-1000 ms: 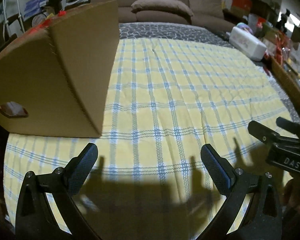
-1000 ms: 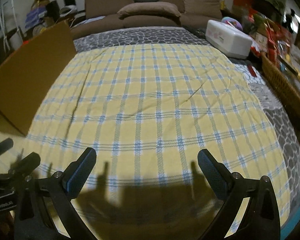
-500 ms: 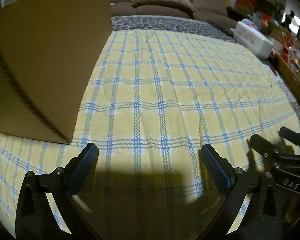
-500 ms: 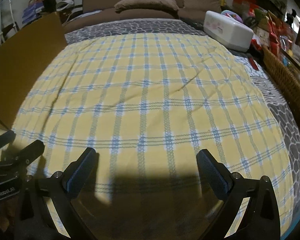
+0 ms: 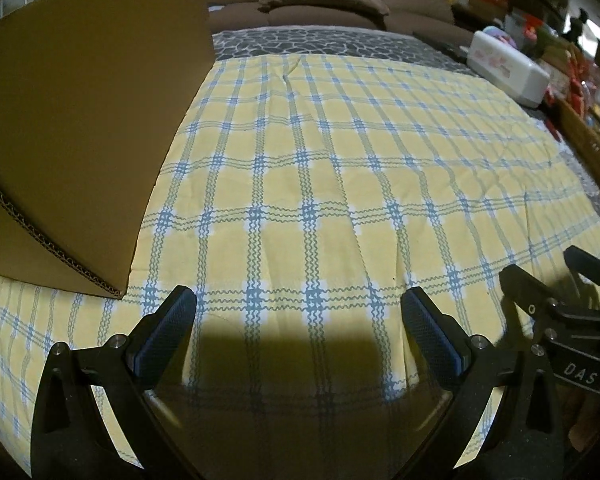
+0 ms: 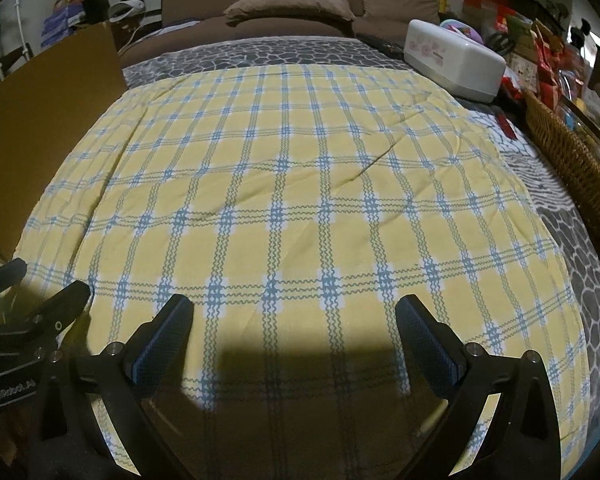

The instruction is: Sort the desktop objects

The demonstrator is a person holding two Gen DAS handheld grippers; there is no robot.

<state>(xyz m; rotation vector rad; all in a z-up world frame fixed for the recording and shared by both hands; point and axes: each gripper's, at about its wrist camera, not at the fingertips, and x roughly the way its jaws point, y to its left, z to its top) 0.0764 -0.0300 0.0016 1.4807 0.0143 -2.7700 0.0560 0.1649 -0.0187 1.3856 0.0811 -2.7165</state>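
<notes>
Two hand-held grippers, the left gripper [image 5: 299, 312] and the right gripper [image 6: 294, 320], sit side by side at the lower edge of each frame, both released with jaws spread wide and nothing between them, likely waiting to begin. No object to sort shows on the yellow-and-blue checked cloth [image 6: 300, 184]. The brown corrugated cardboard box [image 5: 80, 120], upper left, hides its inside; the woven wicker basket [image 6: 576, 168] is cut off at right.

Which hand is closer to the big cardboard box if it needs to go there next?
Left, probably. The cardboard box sits close beside the left gripper, filling its view's left side. From the right gripper the box is farther off at the edge. Both have open, empty jaws.
</notes>
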